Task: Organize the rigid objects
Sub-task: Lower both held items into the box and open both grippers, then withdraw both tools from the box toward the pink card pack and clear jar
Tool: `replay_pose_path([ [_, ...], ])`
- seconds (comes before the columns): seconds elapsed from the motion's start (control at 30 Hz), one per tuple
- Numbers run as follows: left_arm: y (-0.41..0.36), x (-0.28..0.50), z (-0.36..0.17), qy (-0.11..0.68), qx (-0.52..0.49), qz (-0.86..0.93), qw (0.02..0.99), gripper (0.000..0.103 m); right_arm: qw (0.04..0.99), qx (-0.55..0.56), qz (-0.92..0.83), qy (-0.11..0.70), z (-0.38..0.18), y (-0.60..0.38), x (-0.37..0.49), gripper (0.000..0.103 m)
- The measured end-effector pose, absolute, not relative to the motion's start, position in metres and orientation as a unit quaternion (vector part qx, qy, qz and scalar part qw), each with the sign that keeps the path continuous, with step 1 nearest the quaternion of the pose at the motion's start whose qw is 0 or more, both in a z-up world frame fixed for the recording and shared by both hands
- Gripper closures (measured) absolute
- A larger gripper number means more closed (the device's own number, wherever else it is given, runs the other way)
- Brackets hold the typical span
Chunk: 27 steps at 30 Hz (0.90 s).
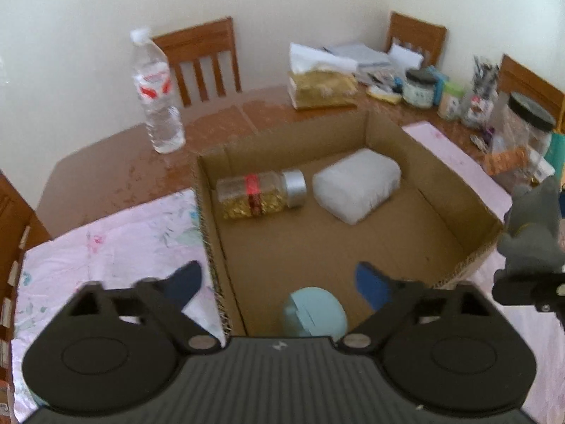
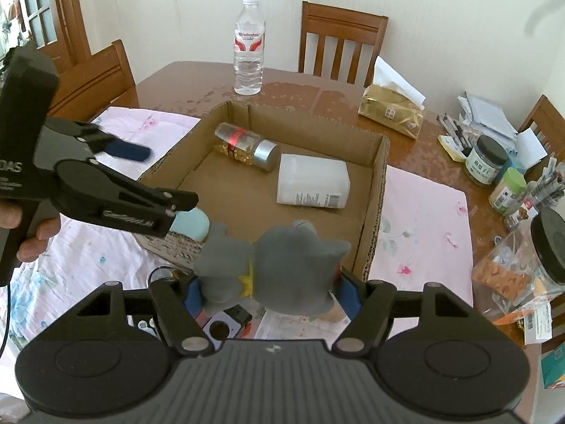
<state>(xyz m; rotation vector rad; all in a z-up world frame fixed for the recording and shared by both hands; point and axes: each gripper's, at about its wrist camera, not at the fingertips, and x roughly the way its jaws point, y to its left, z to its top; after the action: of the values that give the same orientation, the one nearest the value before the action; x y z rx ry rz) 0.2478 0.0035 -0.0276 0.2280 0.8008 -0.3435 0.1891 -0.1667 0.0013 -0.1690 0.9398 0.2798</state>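
Note:
An open cardboard box [image 1: 434, 173] [image 2: 374, 190] sits on the table. Inside lie a glass jar with a silver lid [image 1: 261, 192] [image 2: 247, 145], a white rectangular bottle [image 1: 356, 183] [image 2: 312, 185] and a light blue round object [image 1: 314, 314] [image 2: 190, 226] at the near wall. My left gripper [image 1: 279, 282] [image 2: 166, 180] is open above the blue object, not touching it. My right gripper [image 2: 268, 289] is shut on a grey toy figure [image 2: 275, 265] [image 1: 533, 233], held just outside the box's near right corner.
A water bottle [image 1: 157, 95] [image 2: 249, 46] stands behind the box. A gold tissue pack [image 1: 321, 86] [image 2: 392, 109], jars [image 2: 485, 159], pens and snack bags crowd the right side. A pink floral cloth [image 1: 113, 247] [image 2: 423, 226] lies under the box. Wooden chairs [image 2: 339, 39] surround the table.

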Motion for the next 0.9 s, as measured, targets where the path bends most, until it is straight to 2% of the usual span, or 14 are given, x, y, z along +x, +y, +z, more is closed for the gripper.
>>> replay_pose_path([
  [0.47,0.045,0.202,-0.006,0.376,0.105,-0.117,0.913,0.005,0.889,-0.074,0.098,0.44,0.011,-0.172,0.25,0.026],
  [0.5,0.048,0.198,-0.006,0.378,0.107,-0.113,0.913,0.005,0.894,-0.074,0.088,0.433,0.012,-0.172,0.253,0.024],
  [0.57,0.052,0.193,-0.008,0.383,0.11,-0.107,0.911,0.005,0.902,-0.077,0.065,0.421,0.015,-0.174,0.262,0.0],
  [0.9,0.06,0.178,-0.011,0.391,0.103,-0.1,0.909,0.005,0.901,-0.056,0.047,0.428,0.017,-0.18,0.254,0.0],
])
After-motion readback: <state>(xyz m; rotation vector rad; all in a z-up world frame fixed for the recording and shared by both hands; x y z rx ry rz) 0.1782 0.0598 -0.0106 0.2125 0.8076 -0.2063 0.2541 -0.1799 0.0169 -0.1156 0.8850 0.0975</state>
